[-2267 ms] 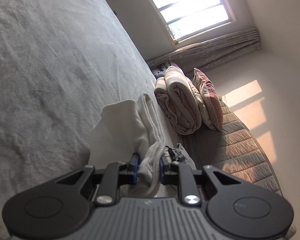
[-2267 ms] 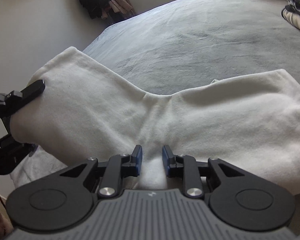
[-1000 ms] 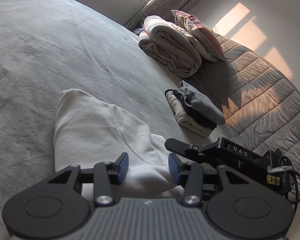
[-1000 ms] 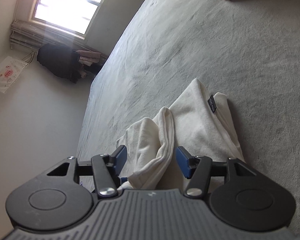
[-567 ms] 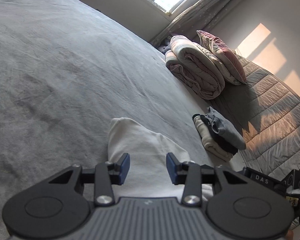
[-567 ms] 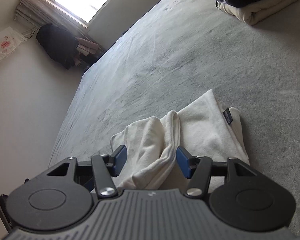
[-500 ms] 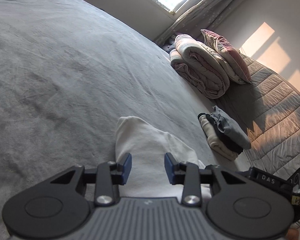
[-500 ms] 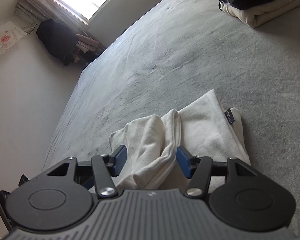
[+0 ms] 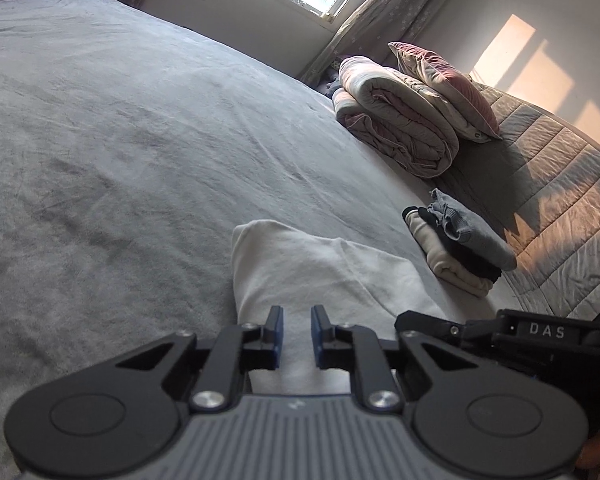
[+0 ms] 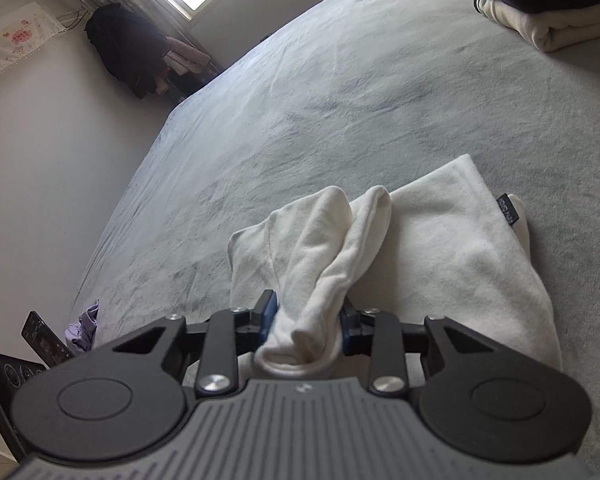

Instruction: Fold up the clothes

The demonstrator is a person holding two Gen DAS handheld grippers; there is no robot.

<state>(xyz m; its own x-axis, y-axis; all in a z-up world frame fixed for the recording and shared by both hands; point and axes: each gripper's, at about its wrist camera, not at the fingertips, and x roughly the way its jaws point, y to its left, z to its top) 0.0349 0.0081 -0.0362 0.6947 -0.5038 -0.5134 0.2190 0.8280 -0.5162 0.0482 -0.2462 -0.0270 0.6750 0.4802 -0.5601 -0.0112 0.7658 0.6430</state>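
A cream white garment [image 9: 320,276] lies partly folded on the grey bed. My left gripper [image 9: 297,330] hovers over its near end, jaws a little apart with nothing between them. In the right wrist view the garment [image 10: 452,248] lies flat with a bunched fold [image 10: 332,256] running back into my right gripper [image 10: 307,320], whose jaws press on that fold from both sides. The right gripper's finger also shows in the left wrist view [image 9: 460,330], just right of my left gripper.
A stack of folded clothes [image 9: 456,248] sits right of the garment, also in the right wrist view [image 10: 552,8]. A rolled quilt [image 9: 396,120] and pillow [image 9: 444,84] lie by the quilted headboard [image 9: 560,208]. A phone [image 10: 44,338] and purple cloth [image 10: 84,326] lie at the bed's left edge.
My left gripper let go of the garment, pulled back and narrowed its jaws. My right gripper, open around the bunched fold a second ago, has closed on it. The garment now lies folded on the bed.
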